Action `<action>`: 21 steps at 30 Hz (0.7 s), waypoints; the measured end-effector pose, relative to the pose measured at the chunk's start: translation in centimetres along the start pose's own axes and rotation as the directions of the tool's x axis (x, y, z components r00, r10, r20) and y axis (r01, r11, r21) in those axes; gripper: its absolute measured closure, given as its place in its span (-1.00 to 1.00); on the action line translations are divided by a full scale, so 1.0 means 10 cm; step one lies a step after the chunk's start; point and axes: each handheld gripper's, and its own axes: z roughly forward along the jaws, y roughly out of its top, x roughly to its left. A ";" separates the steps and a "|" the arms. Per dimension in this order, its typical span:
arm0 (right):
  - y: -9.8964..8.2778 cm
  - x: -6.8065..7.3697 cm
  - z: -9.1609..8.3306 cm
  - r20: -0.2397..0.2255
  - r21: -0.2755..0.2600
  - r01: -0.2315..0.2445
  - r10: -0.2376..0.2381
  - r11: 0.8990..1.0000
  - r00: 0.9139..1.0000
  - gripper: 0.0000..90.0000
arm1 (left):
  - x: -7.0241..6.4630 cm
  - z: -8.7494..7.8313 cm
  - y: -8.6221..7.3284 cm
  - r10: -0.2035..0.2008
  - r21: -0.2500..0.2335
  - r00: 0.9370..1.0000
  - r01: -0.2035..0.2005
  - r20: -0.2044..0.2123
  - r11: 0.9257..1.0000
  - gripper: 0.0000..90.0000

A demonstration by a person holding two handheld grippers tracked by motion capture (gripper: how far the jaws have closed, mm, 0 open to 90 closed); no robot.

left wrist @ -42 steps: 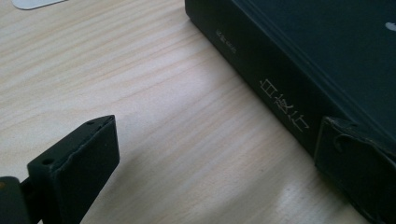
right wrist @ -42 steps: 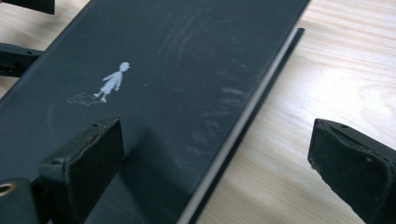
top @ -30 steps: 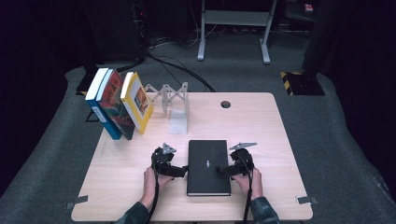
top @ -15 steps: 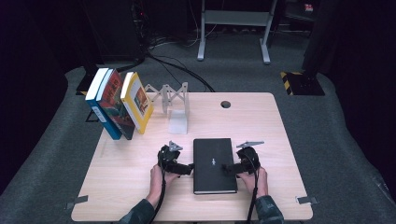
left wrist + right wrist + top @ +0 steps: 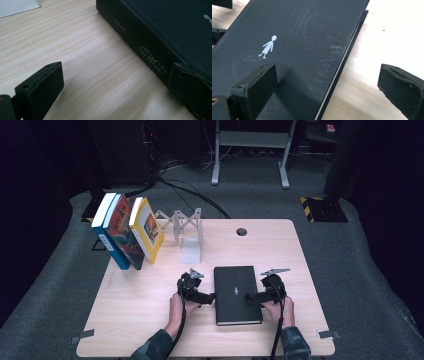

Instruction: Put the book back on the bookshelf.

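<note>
We take the black book (image 5: 237, 295) as our landmark: it lies flat on the pale wooden table (image 5: 130, 310), near the person's edge and a little right of the middle, with its spine toward the left. In the right gripper view its cover (image 5: 294, 50) carries a small white walking figure and faint scuff marks, and in the left gripper view the spine (image 5: 150, 62) shows pale printed characters. Just left of the book we see the left gripper (image 5: 206, 297), held in the person's left hand (image 5: 176, 306); its jaws stand wide apart, one over bare table well clear of the book and the other up against the spine at the book's near corner, though we cannot tell whether it truly touches. Just right of the book sits the right gripper (image 5: 251, 297), held in the right hand (image 5: 280, 308); its jaws are also spread wide, one over the cover and the other out over the table beyond the book's page edge, so the edge lies between them and nothing is clamped. Beyond the book, toward the far side, stands a white bookend (image 5: 191, 242) with a folding zigzag rack (image 5: 172, 222) behind it. Farther to the book's far left, three upright books (image 5: 125, 232) lean together at the table's corner, blue, dark and yellow. A round cable hole (image 5: 242, 231) lies near the far edge, straight beyond the book.
</note>
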 end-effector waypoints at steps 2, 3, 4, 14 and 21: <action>0.00 -0.03 -0.01 0.007 -0.002 -0.002 0.002 1.000 1.000 -0.95 | -0.02 0.03 0.03 -0.007 0.004 1.000 0.007 0.008 1.000 -1.00; 0.00 -0.04 -0.02 0.012 -0.001 -0.006 0.006 1.000 1.000 -0.95 | -0.02 0.04 0.04 0.002 -0.001 1.000 -0.002 -0.002 1.000 -1.00; 0.00 -0.05 -0.02 0.014 -0.001 -0.009 0.009 1.000 1.000 -0.95 | -0.03 0.05 0.06 0.005 0.008 1.000 -0.005 0.000 1.000 -1.00; -0.01 -0.20 -0.11 0.056 0.003 -0.021 0.021 1.000 0.998 -0.95 | -0.15 0.20 0.18 -0.004 0.009 1.000 0.004 0.017 1.000 -1.00; -0.04 -0.33 -0.15 0.055 -0.003 -0.067 0.067 0.998 0.996 -0.95 | -0.21 0.26 0.23 0.020 0.002 1.000 -0.020 0.007 1.000 -1.00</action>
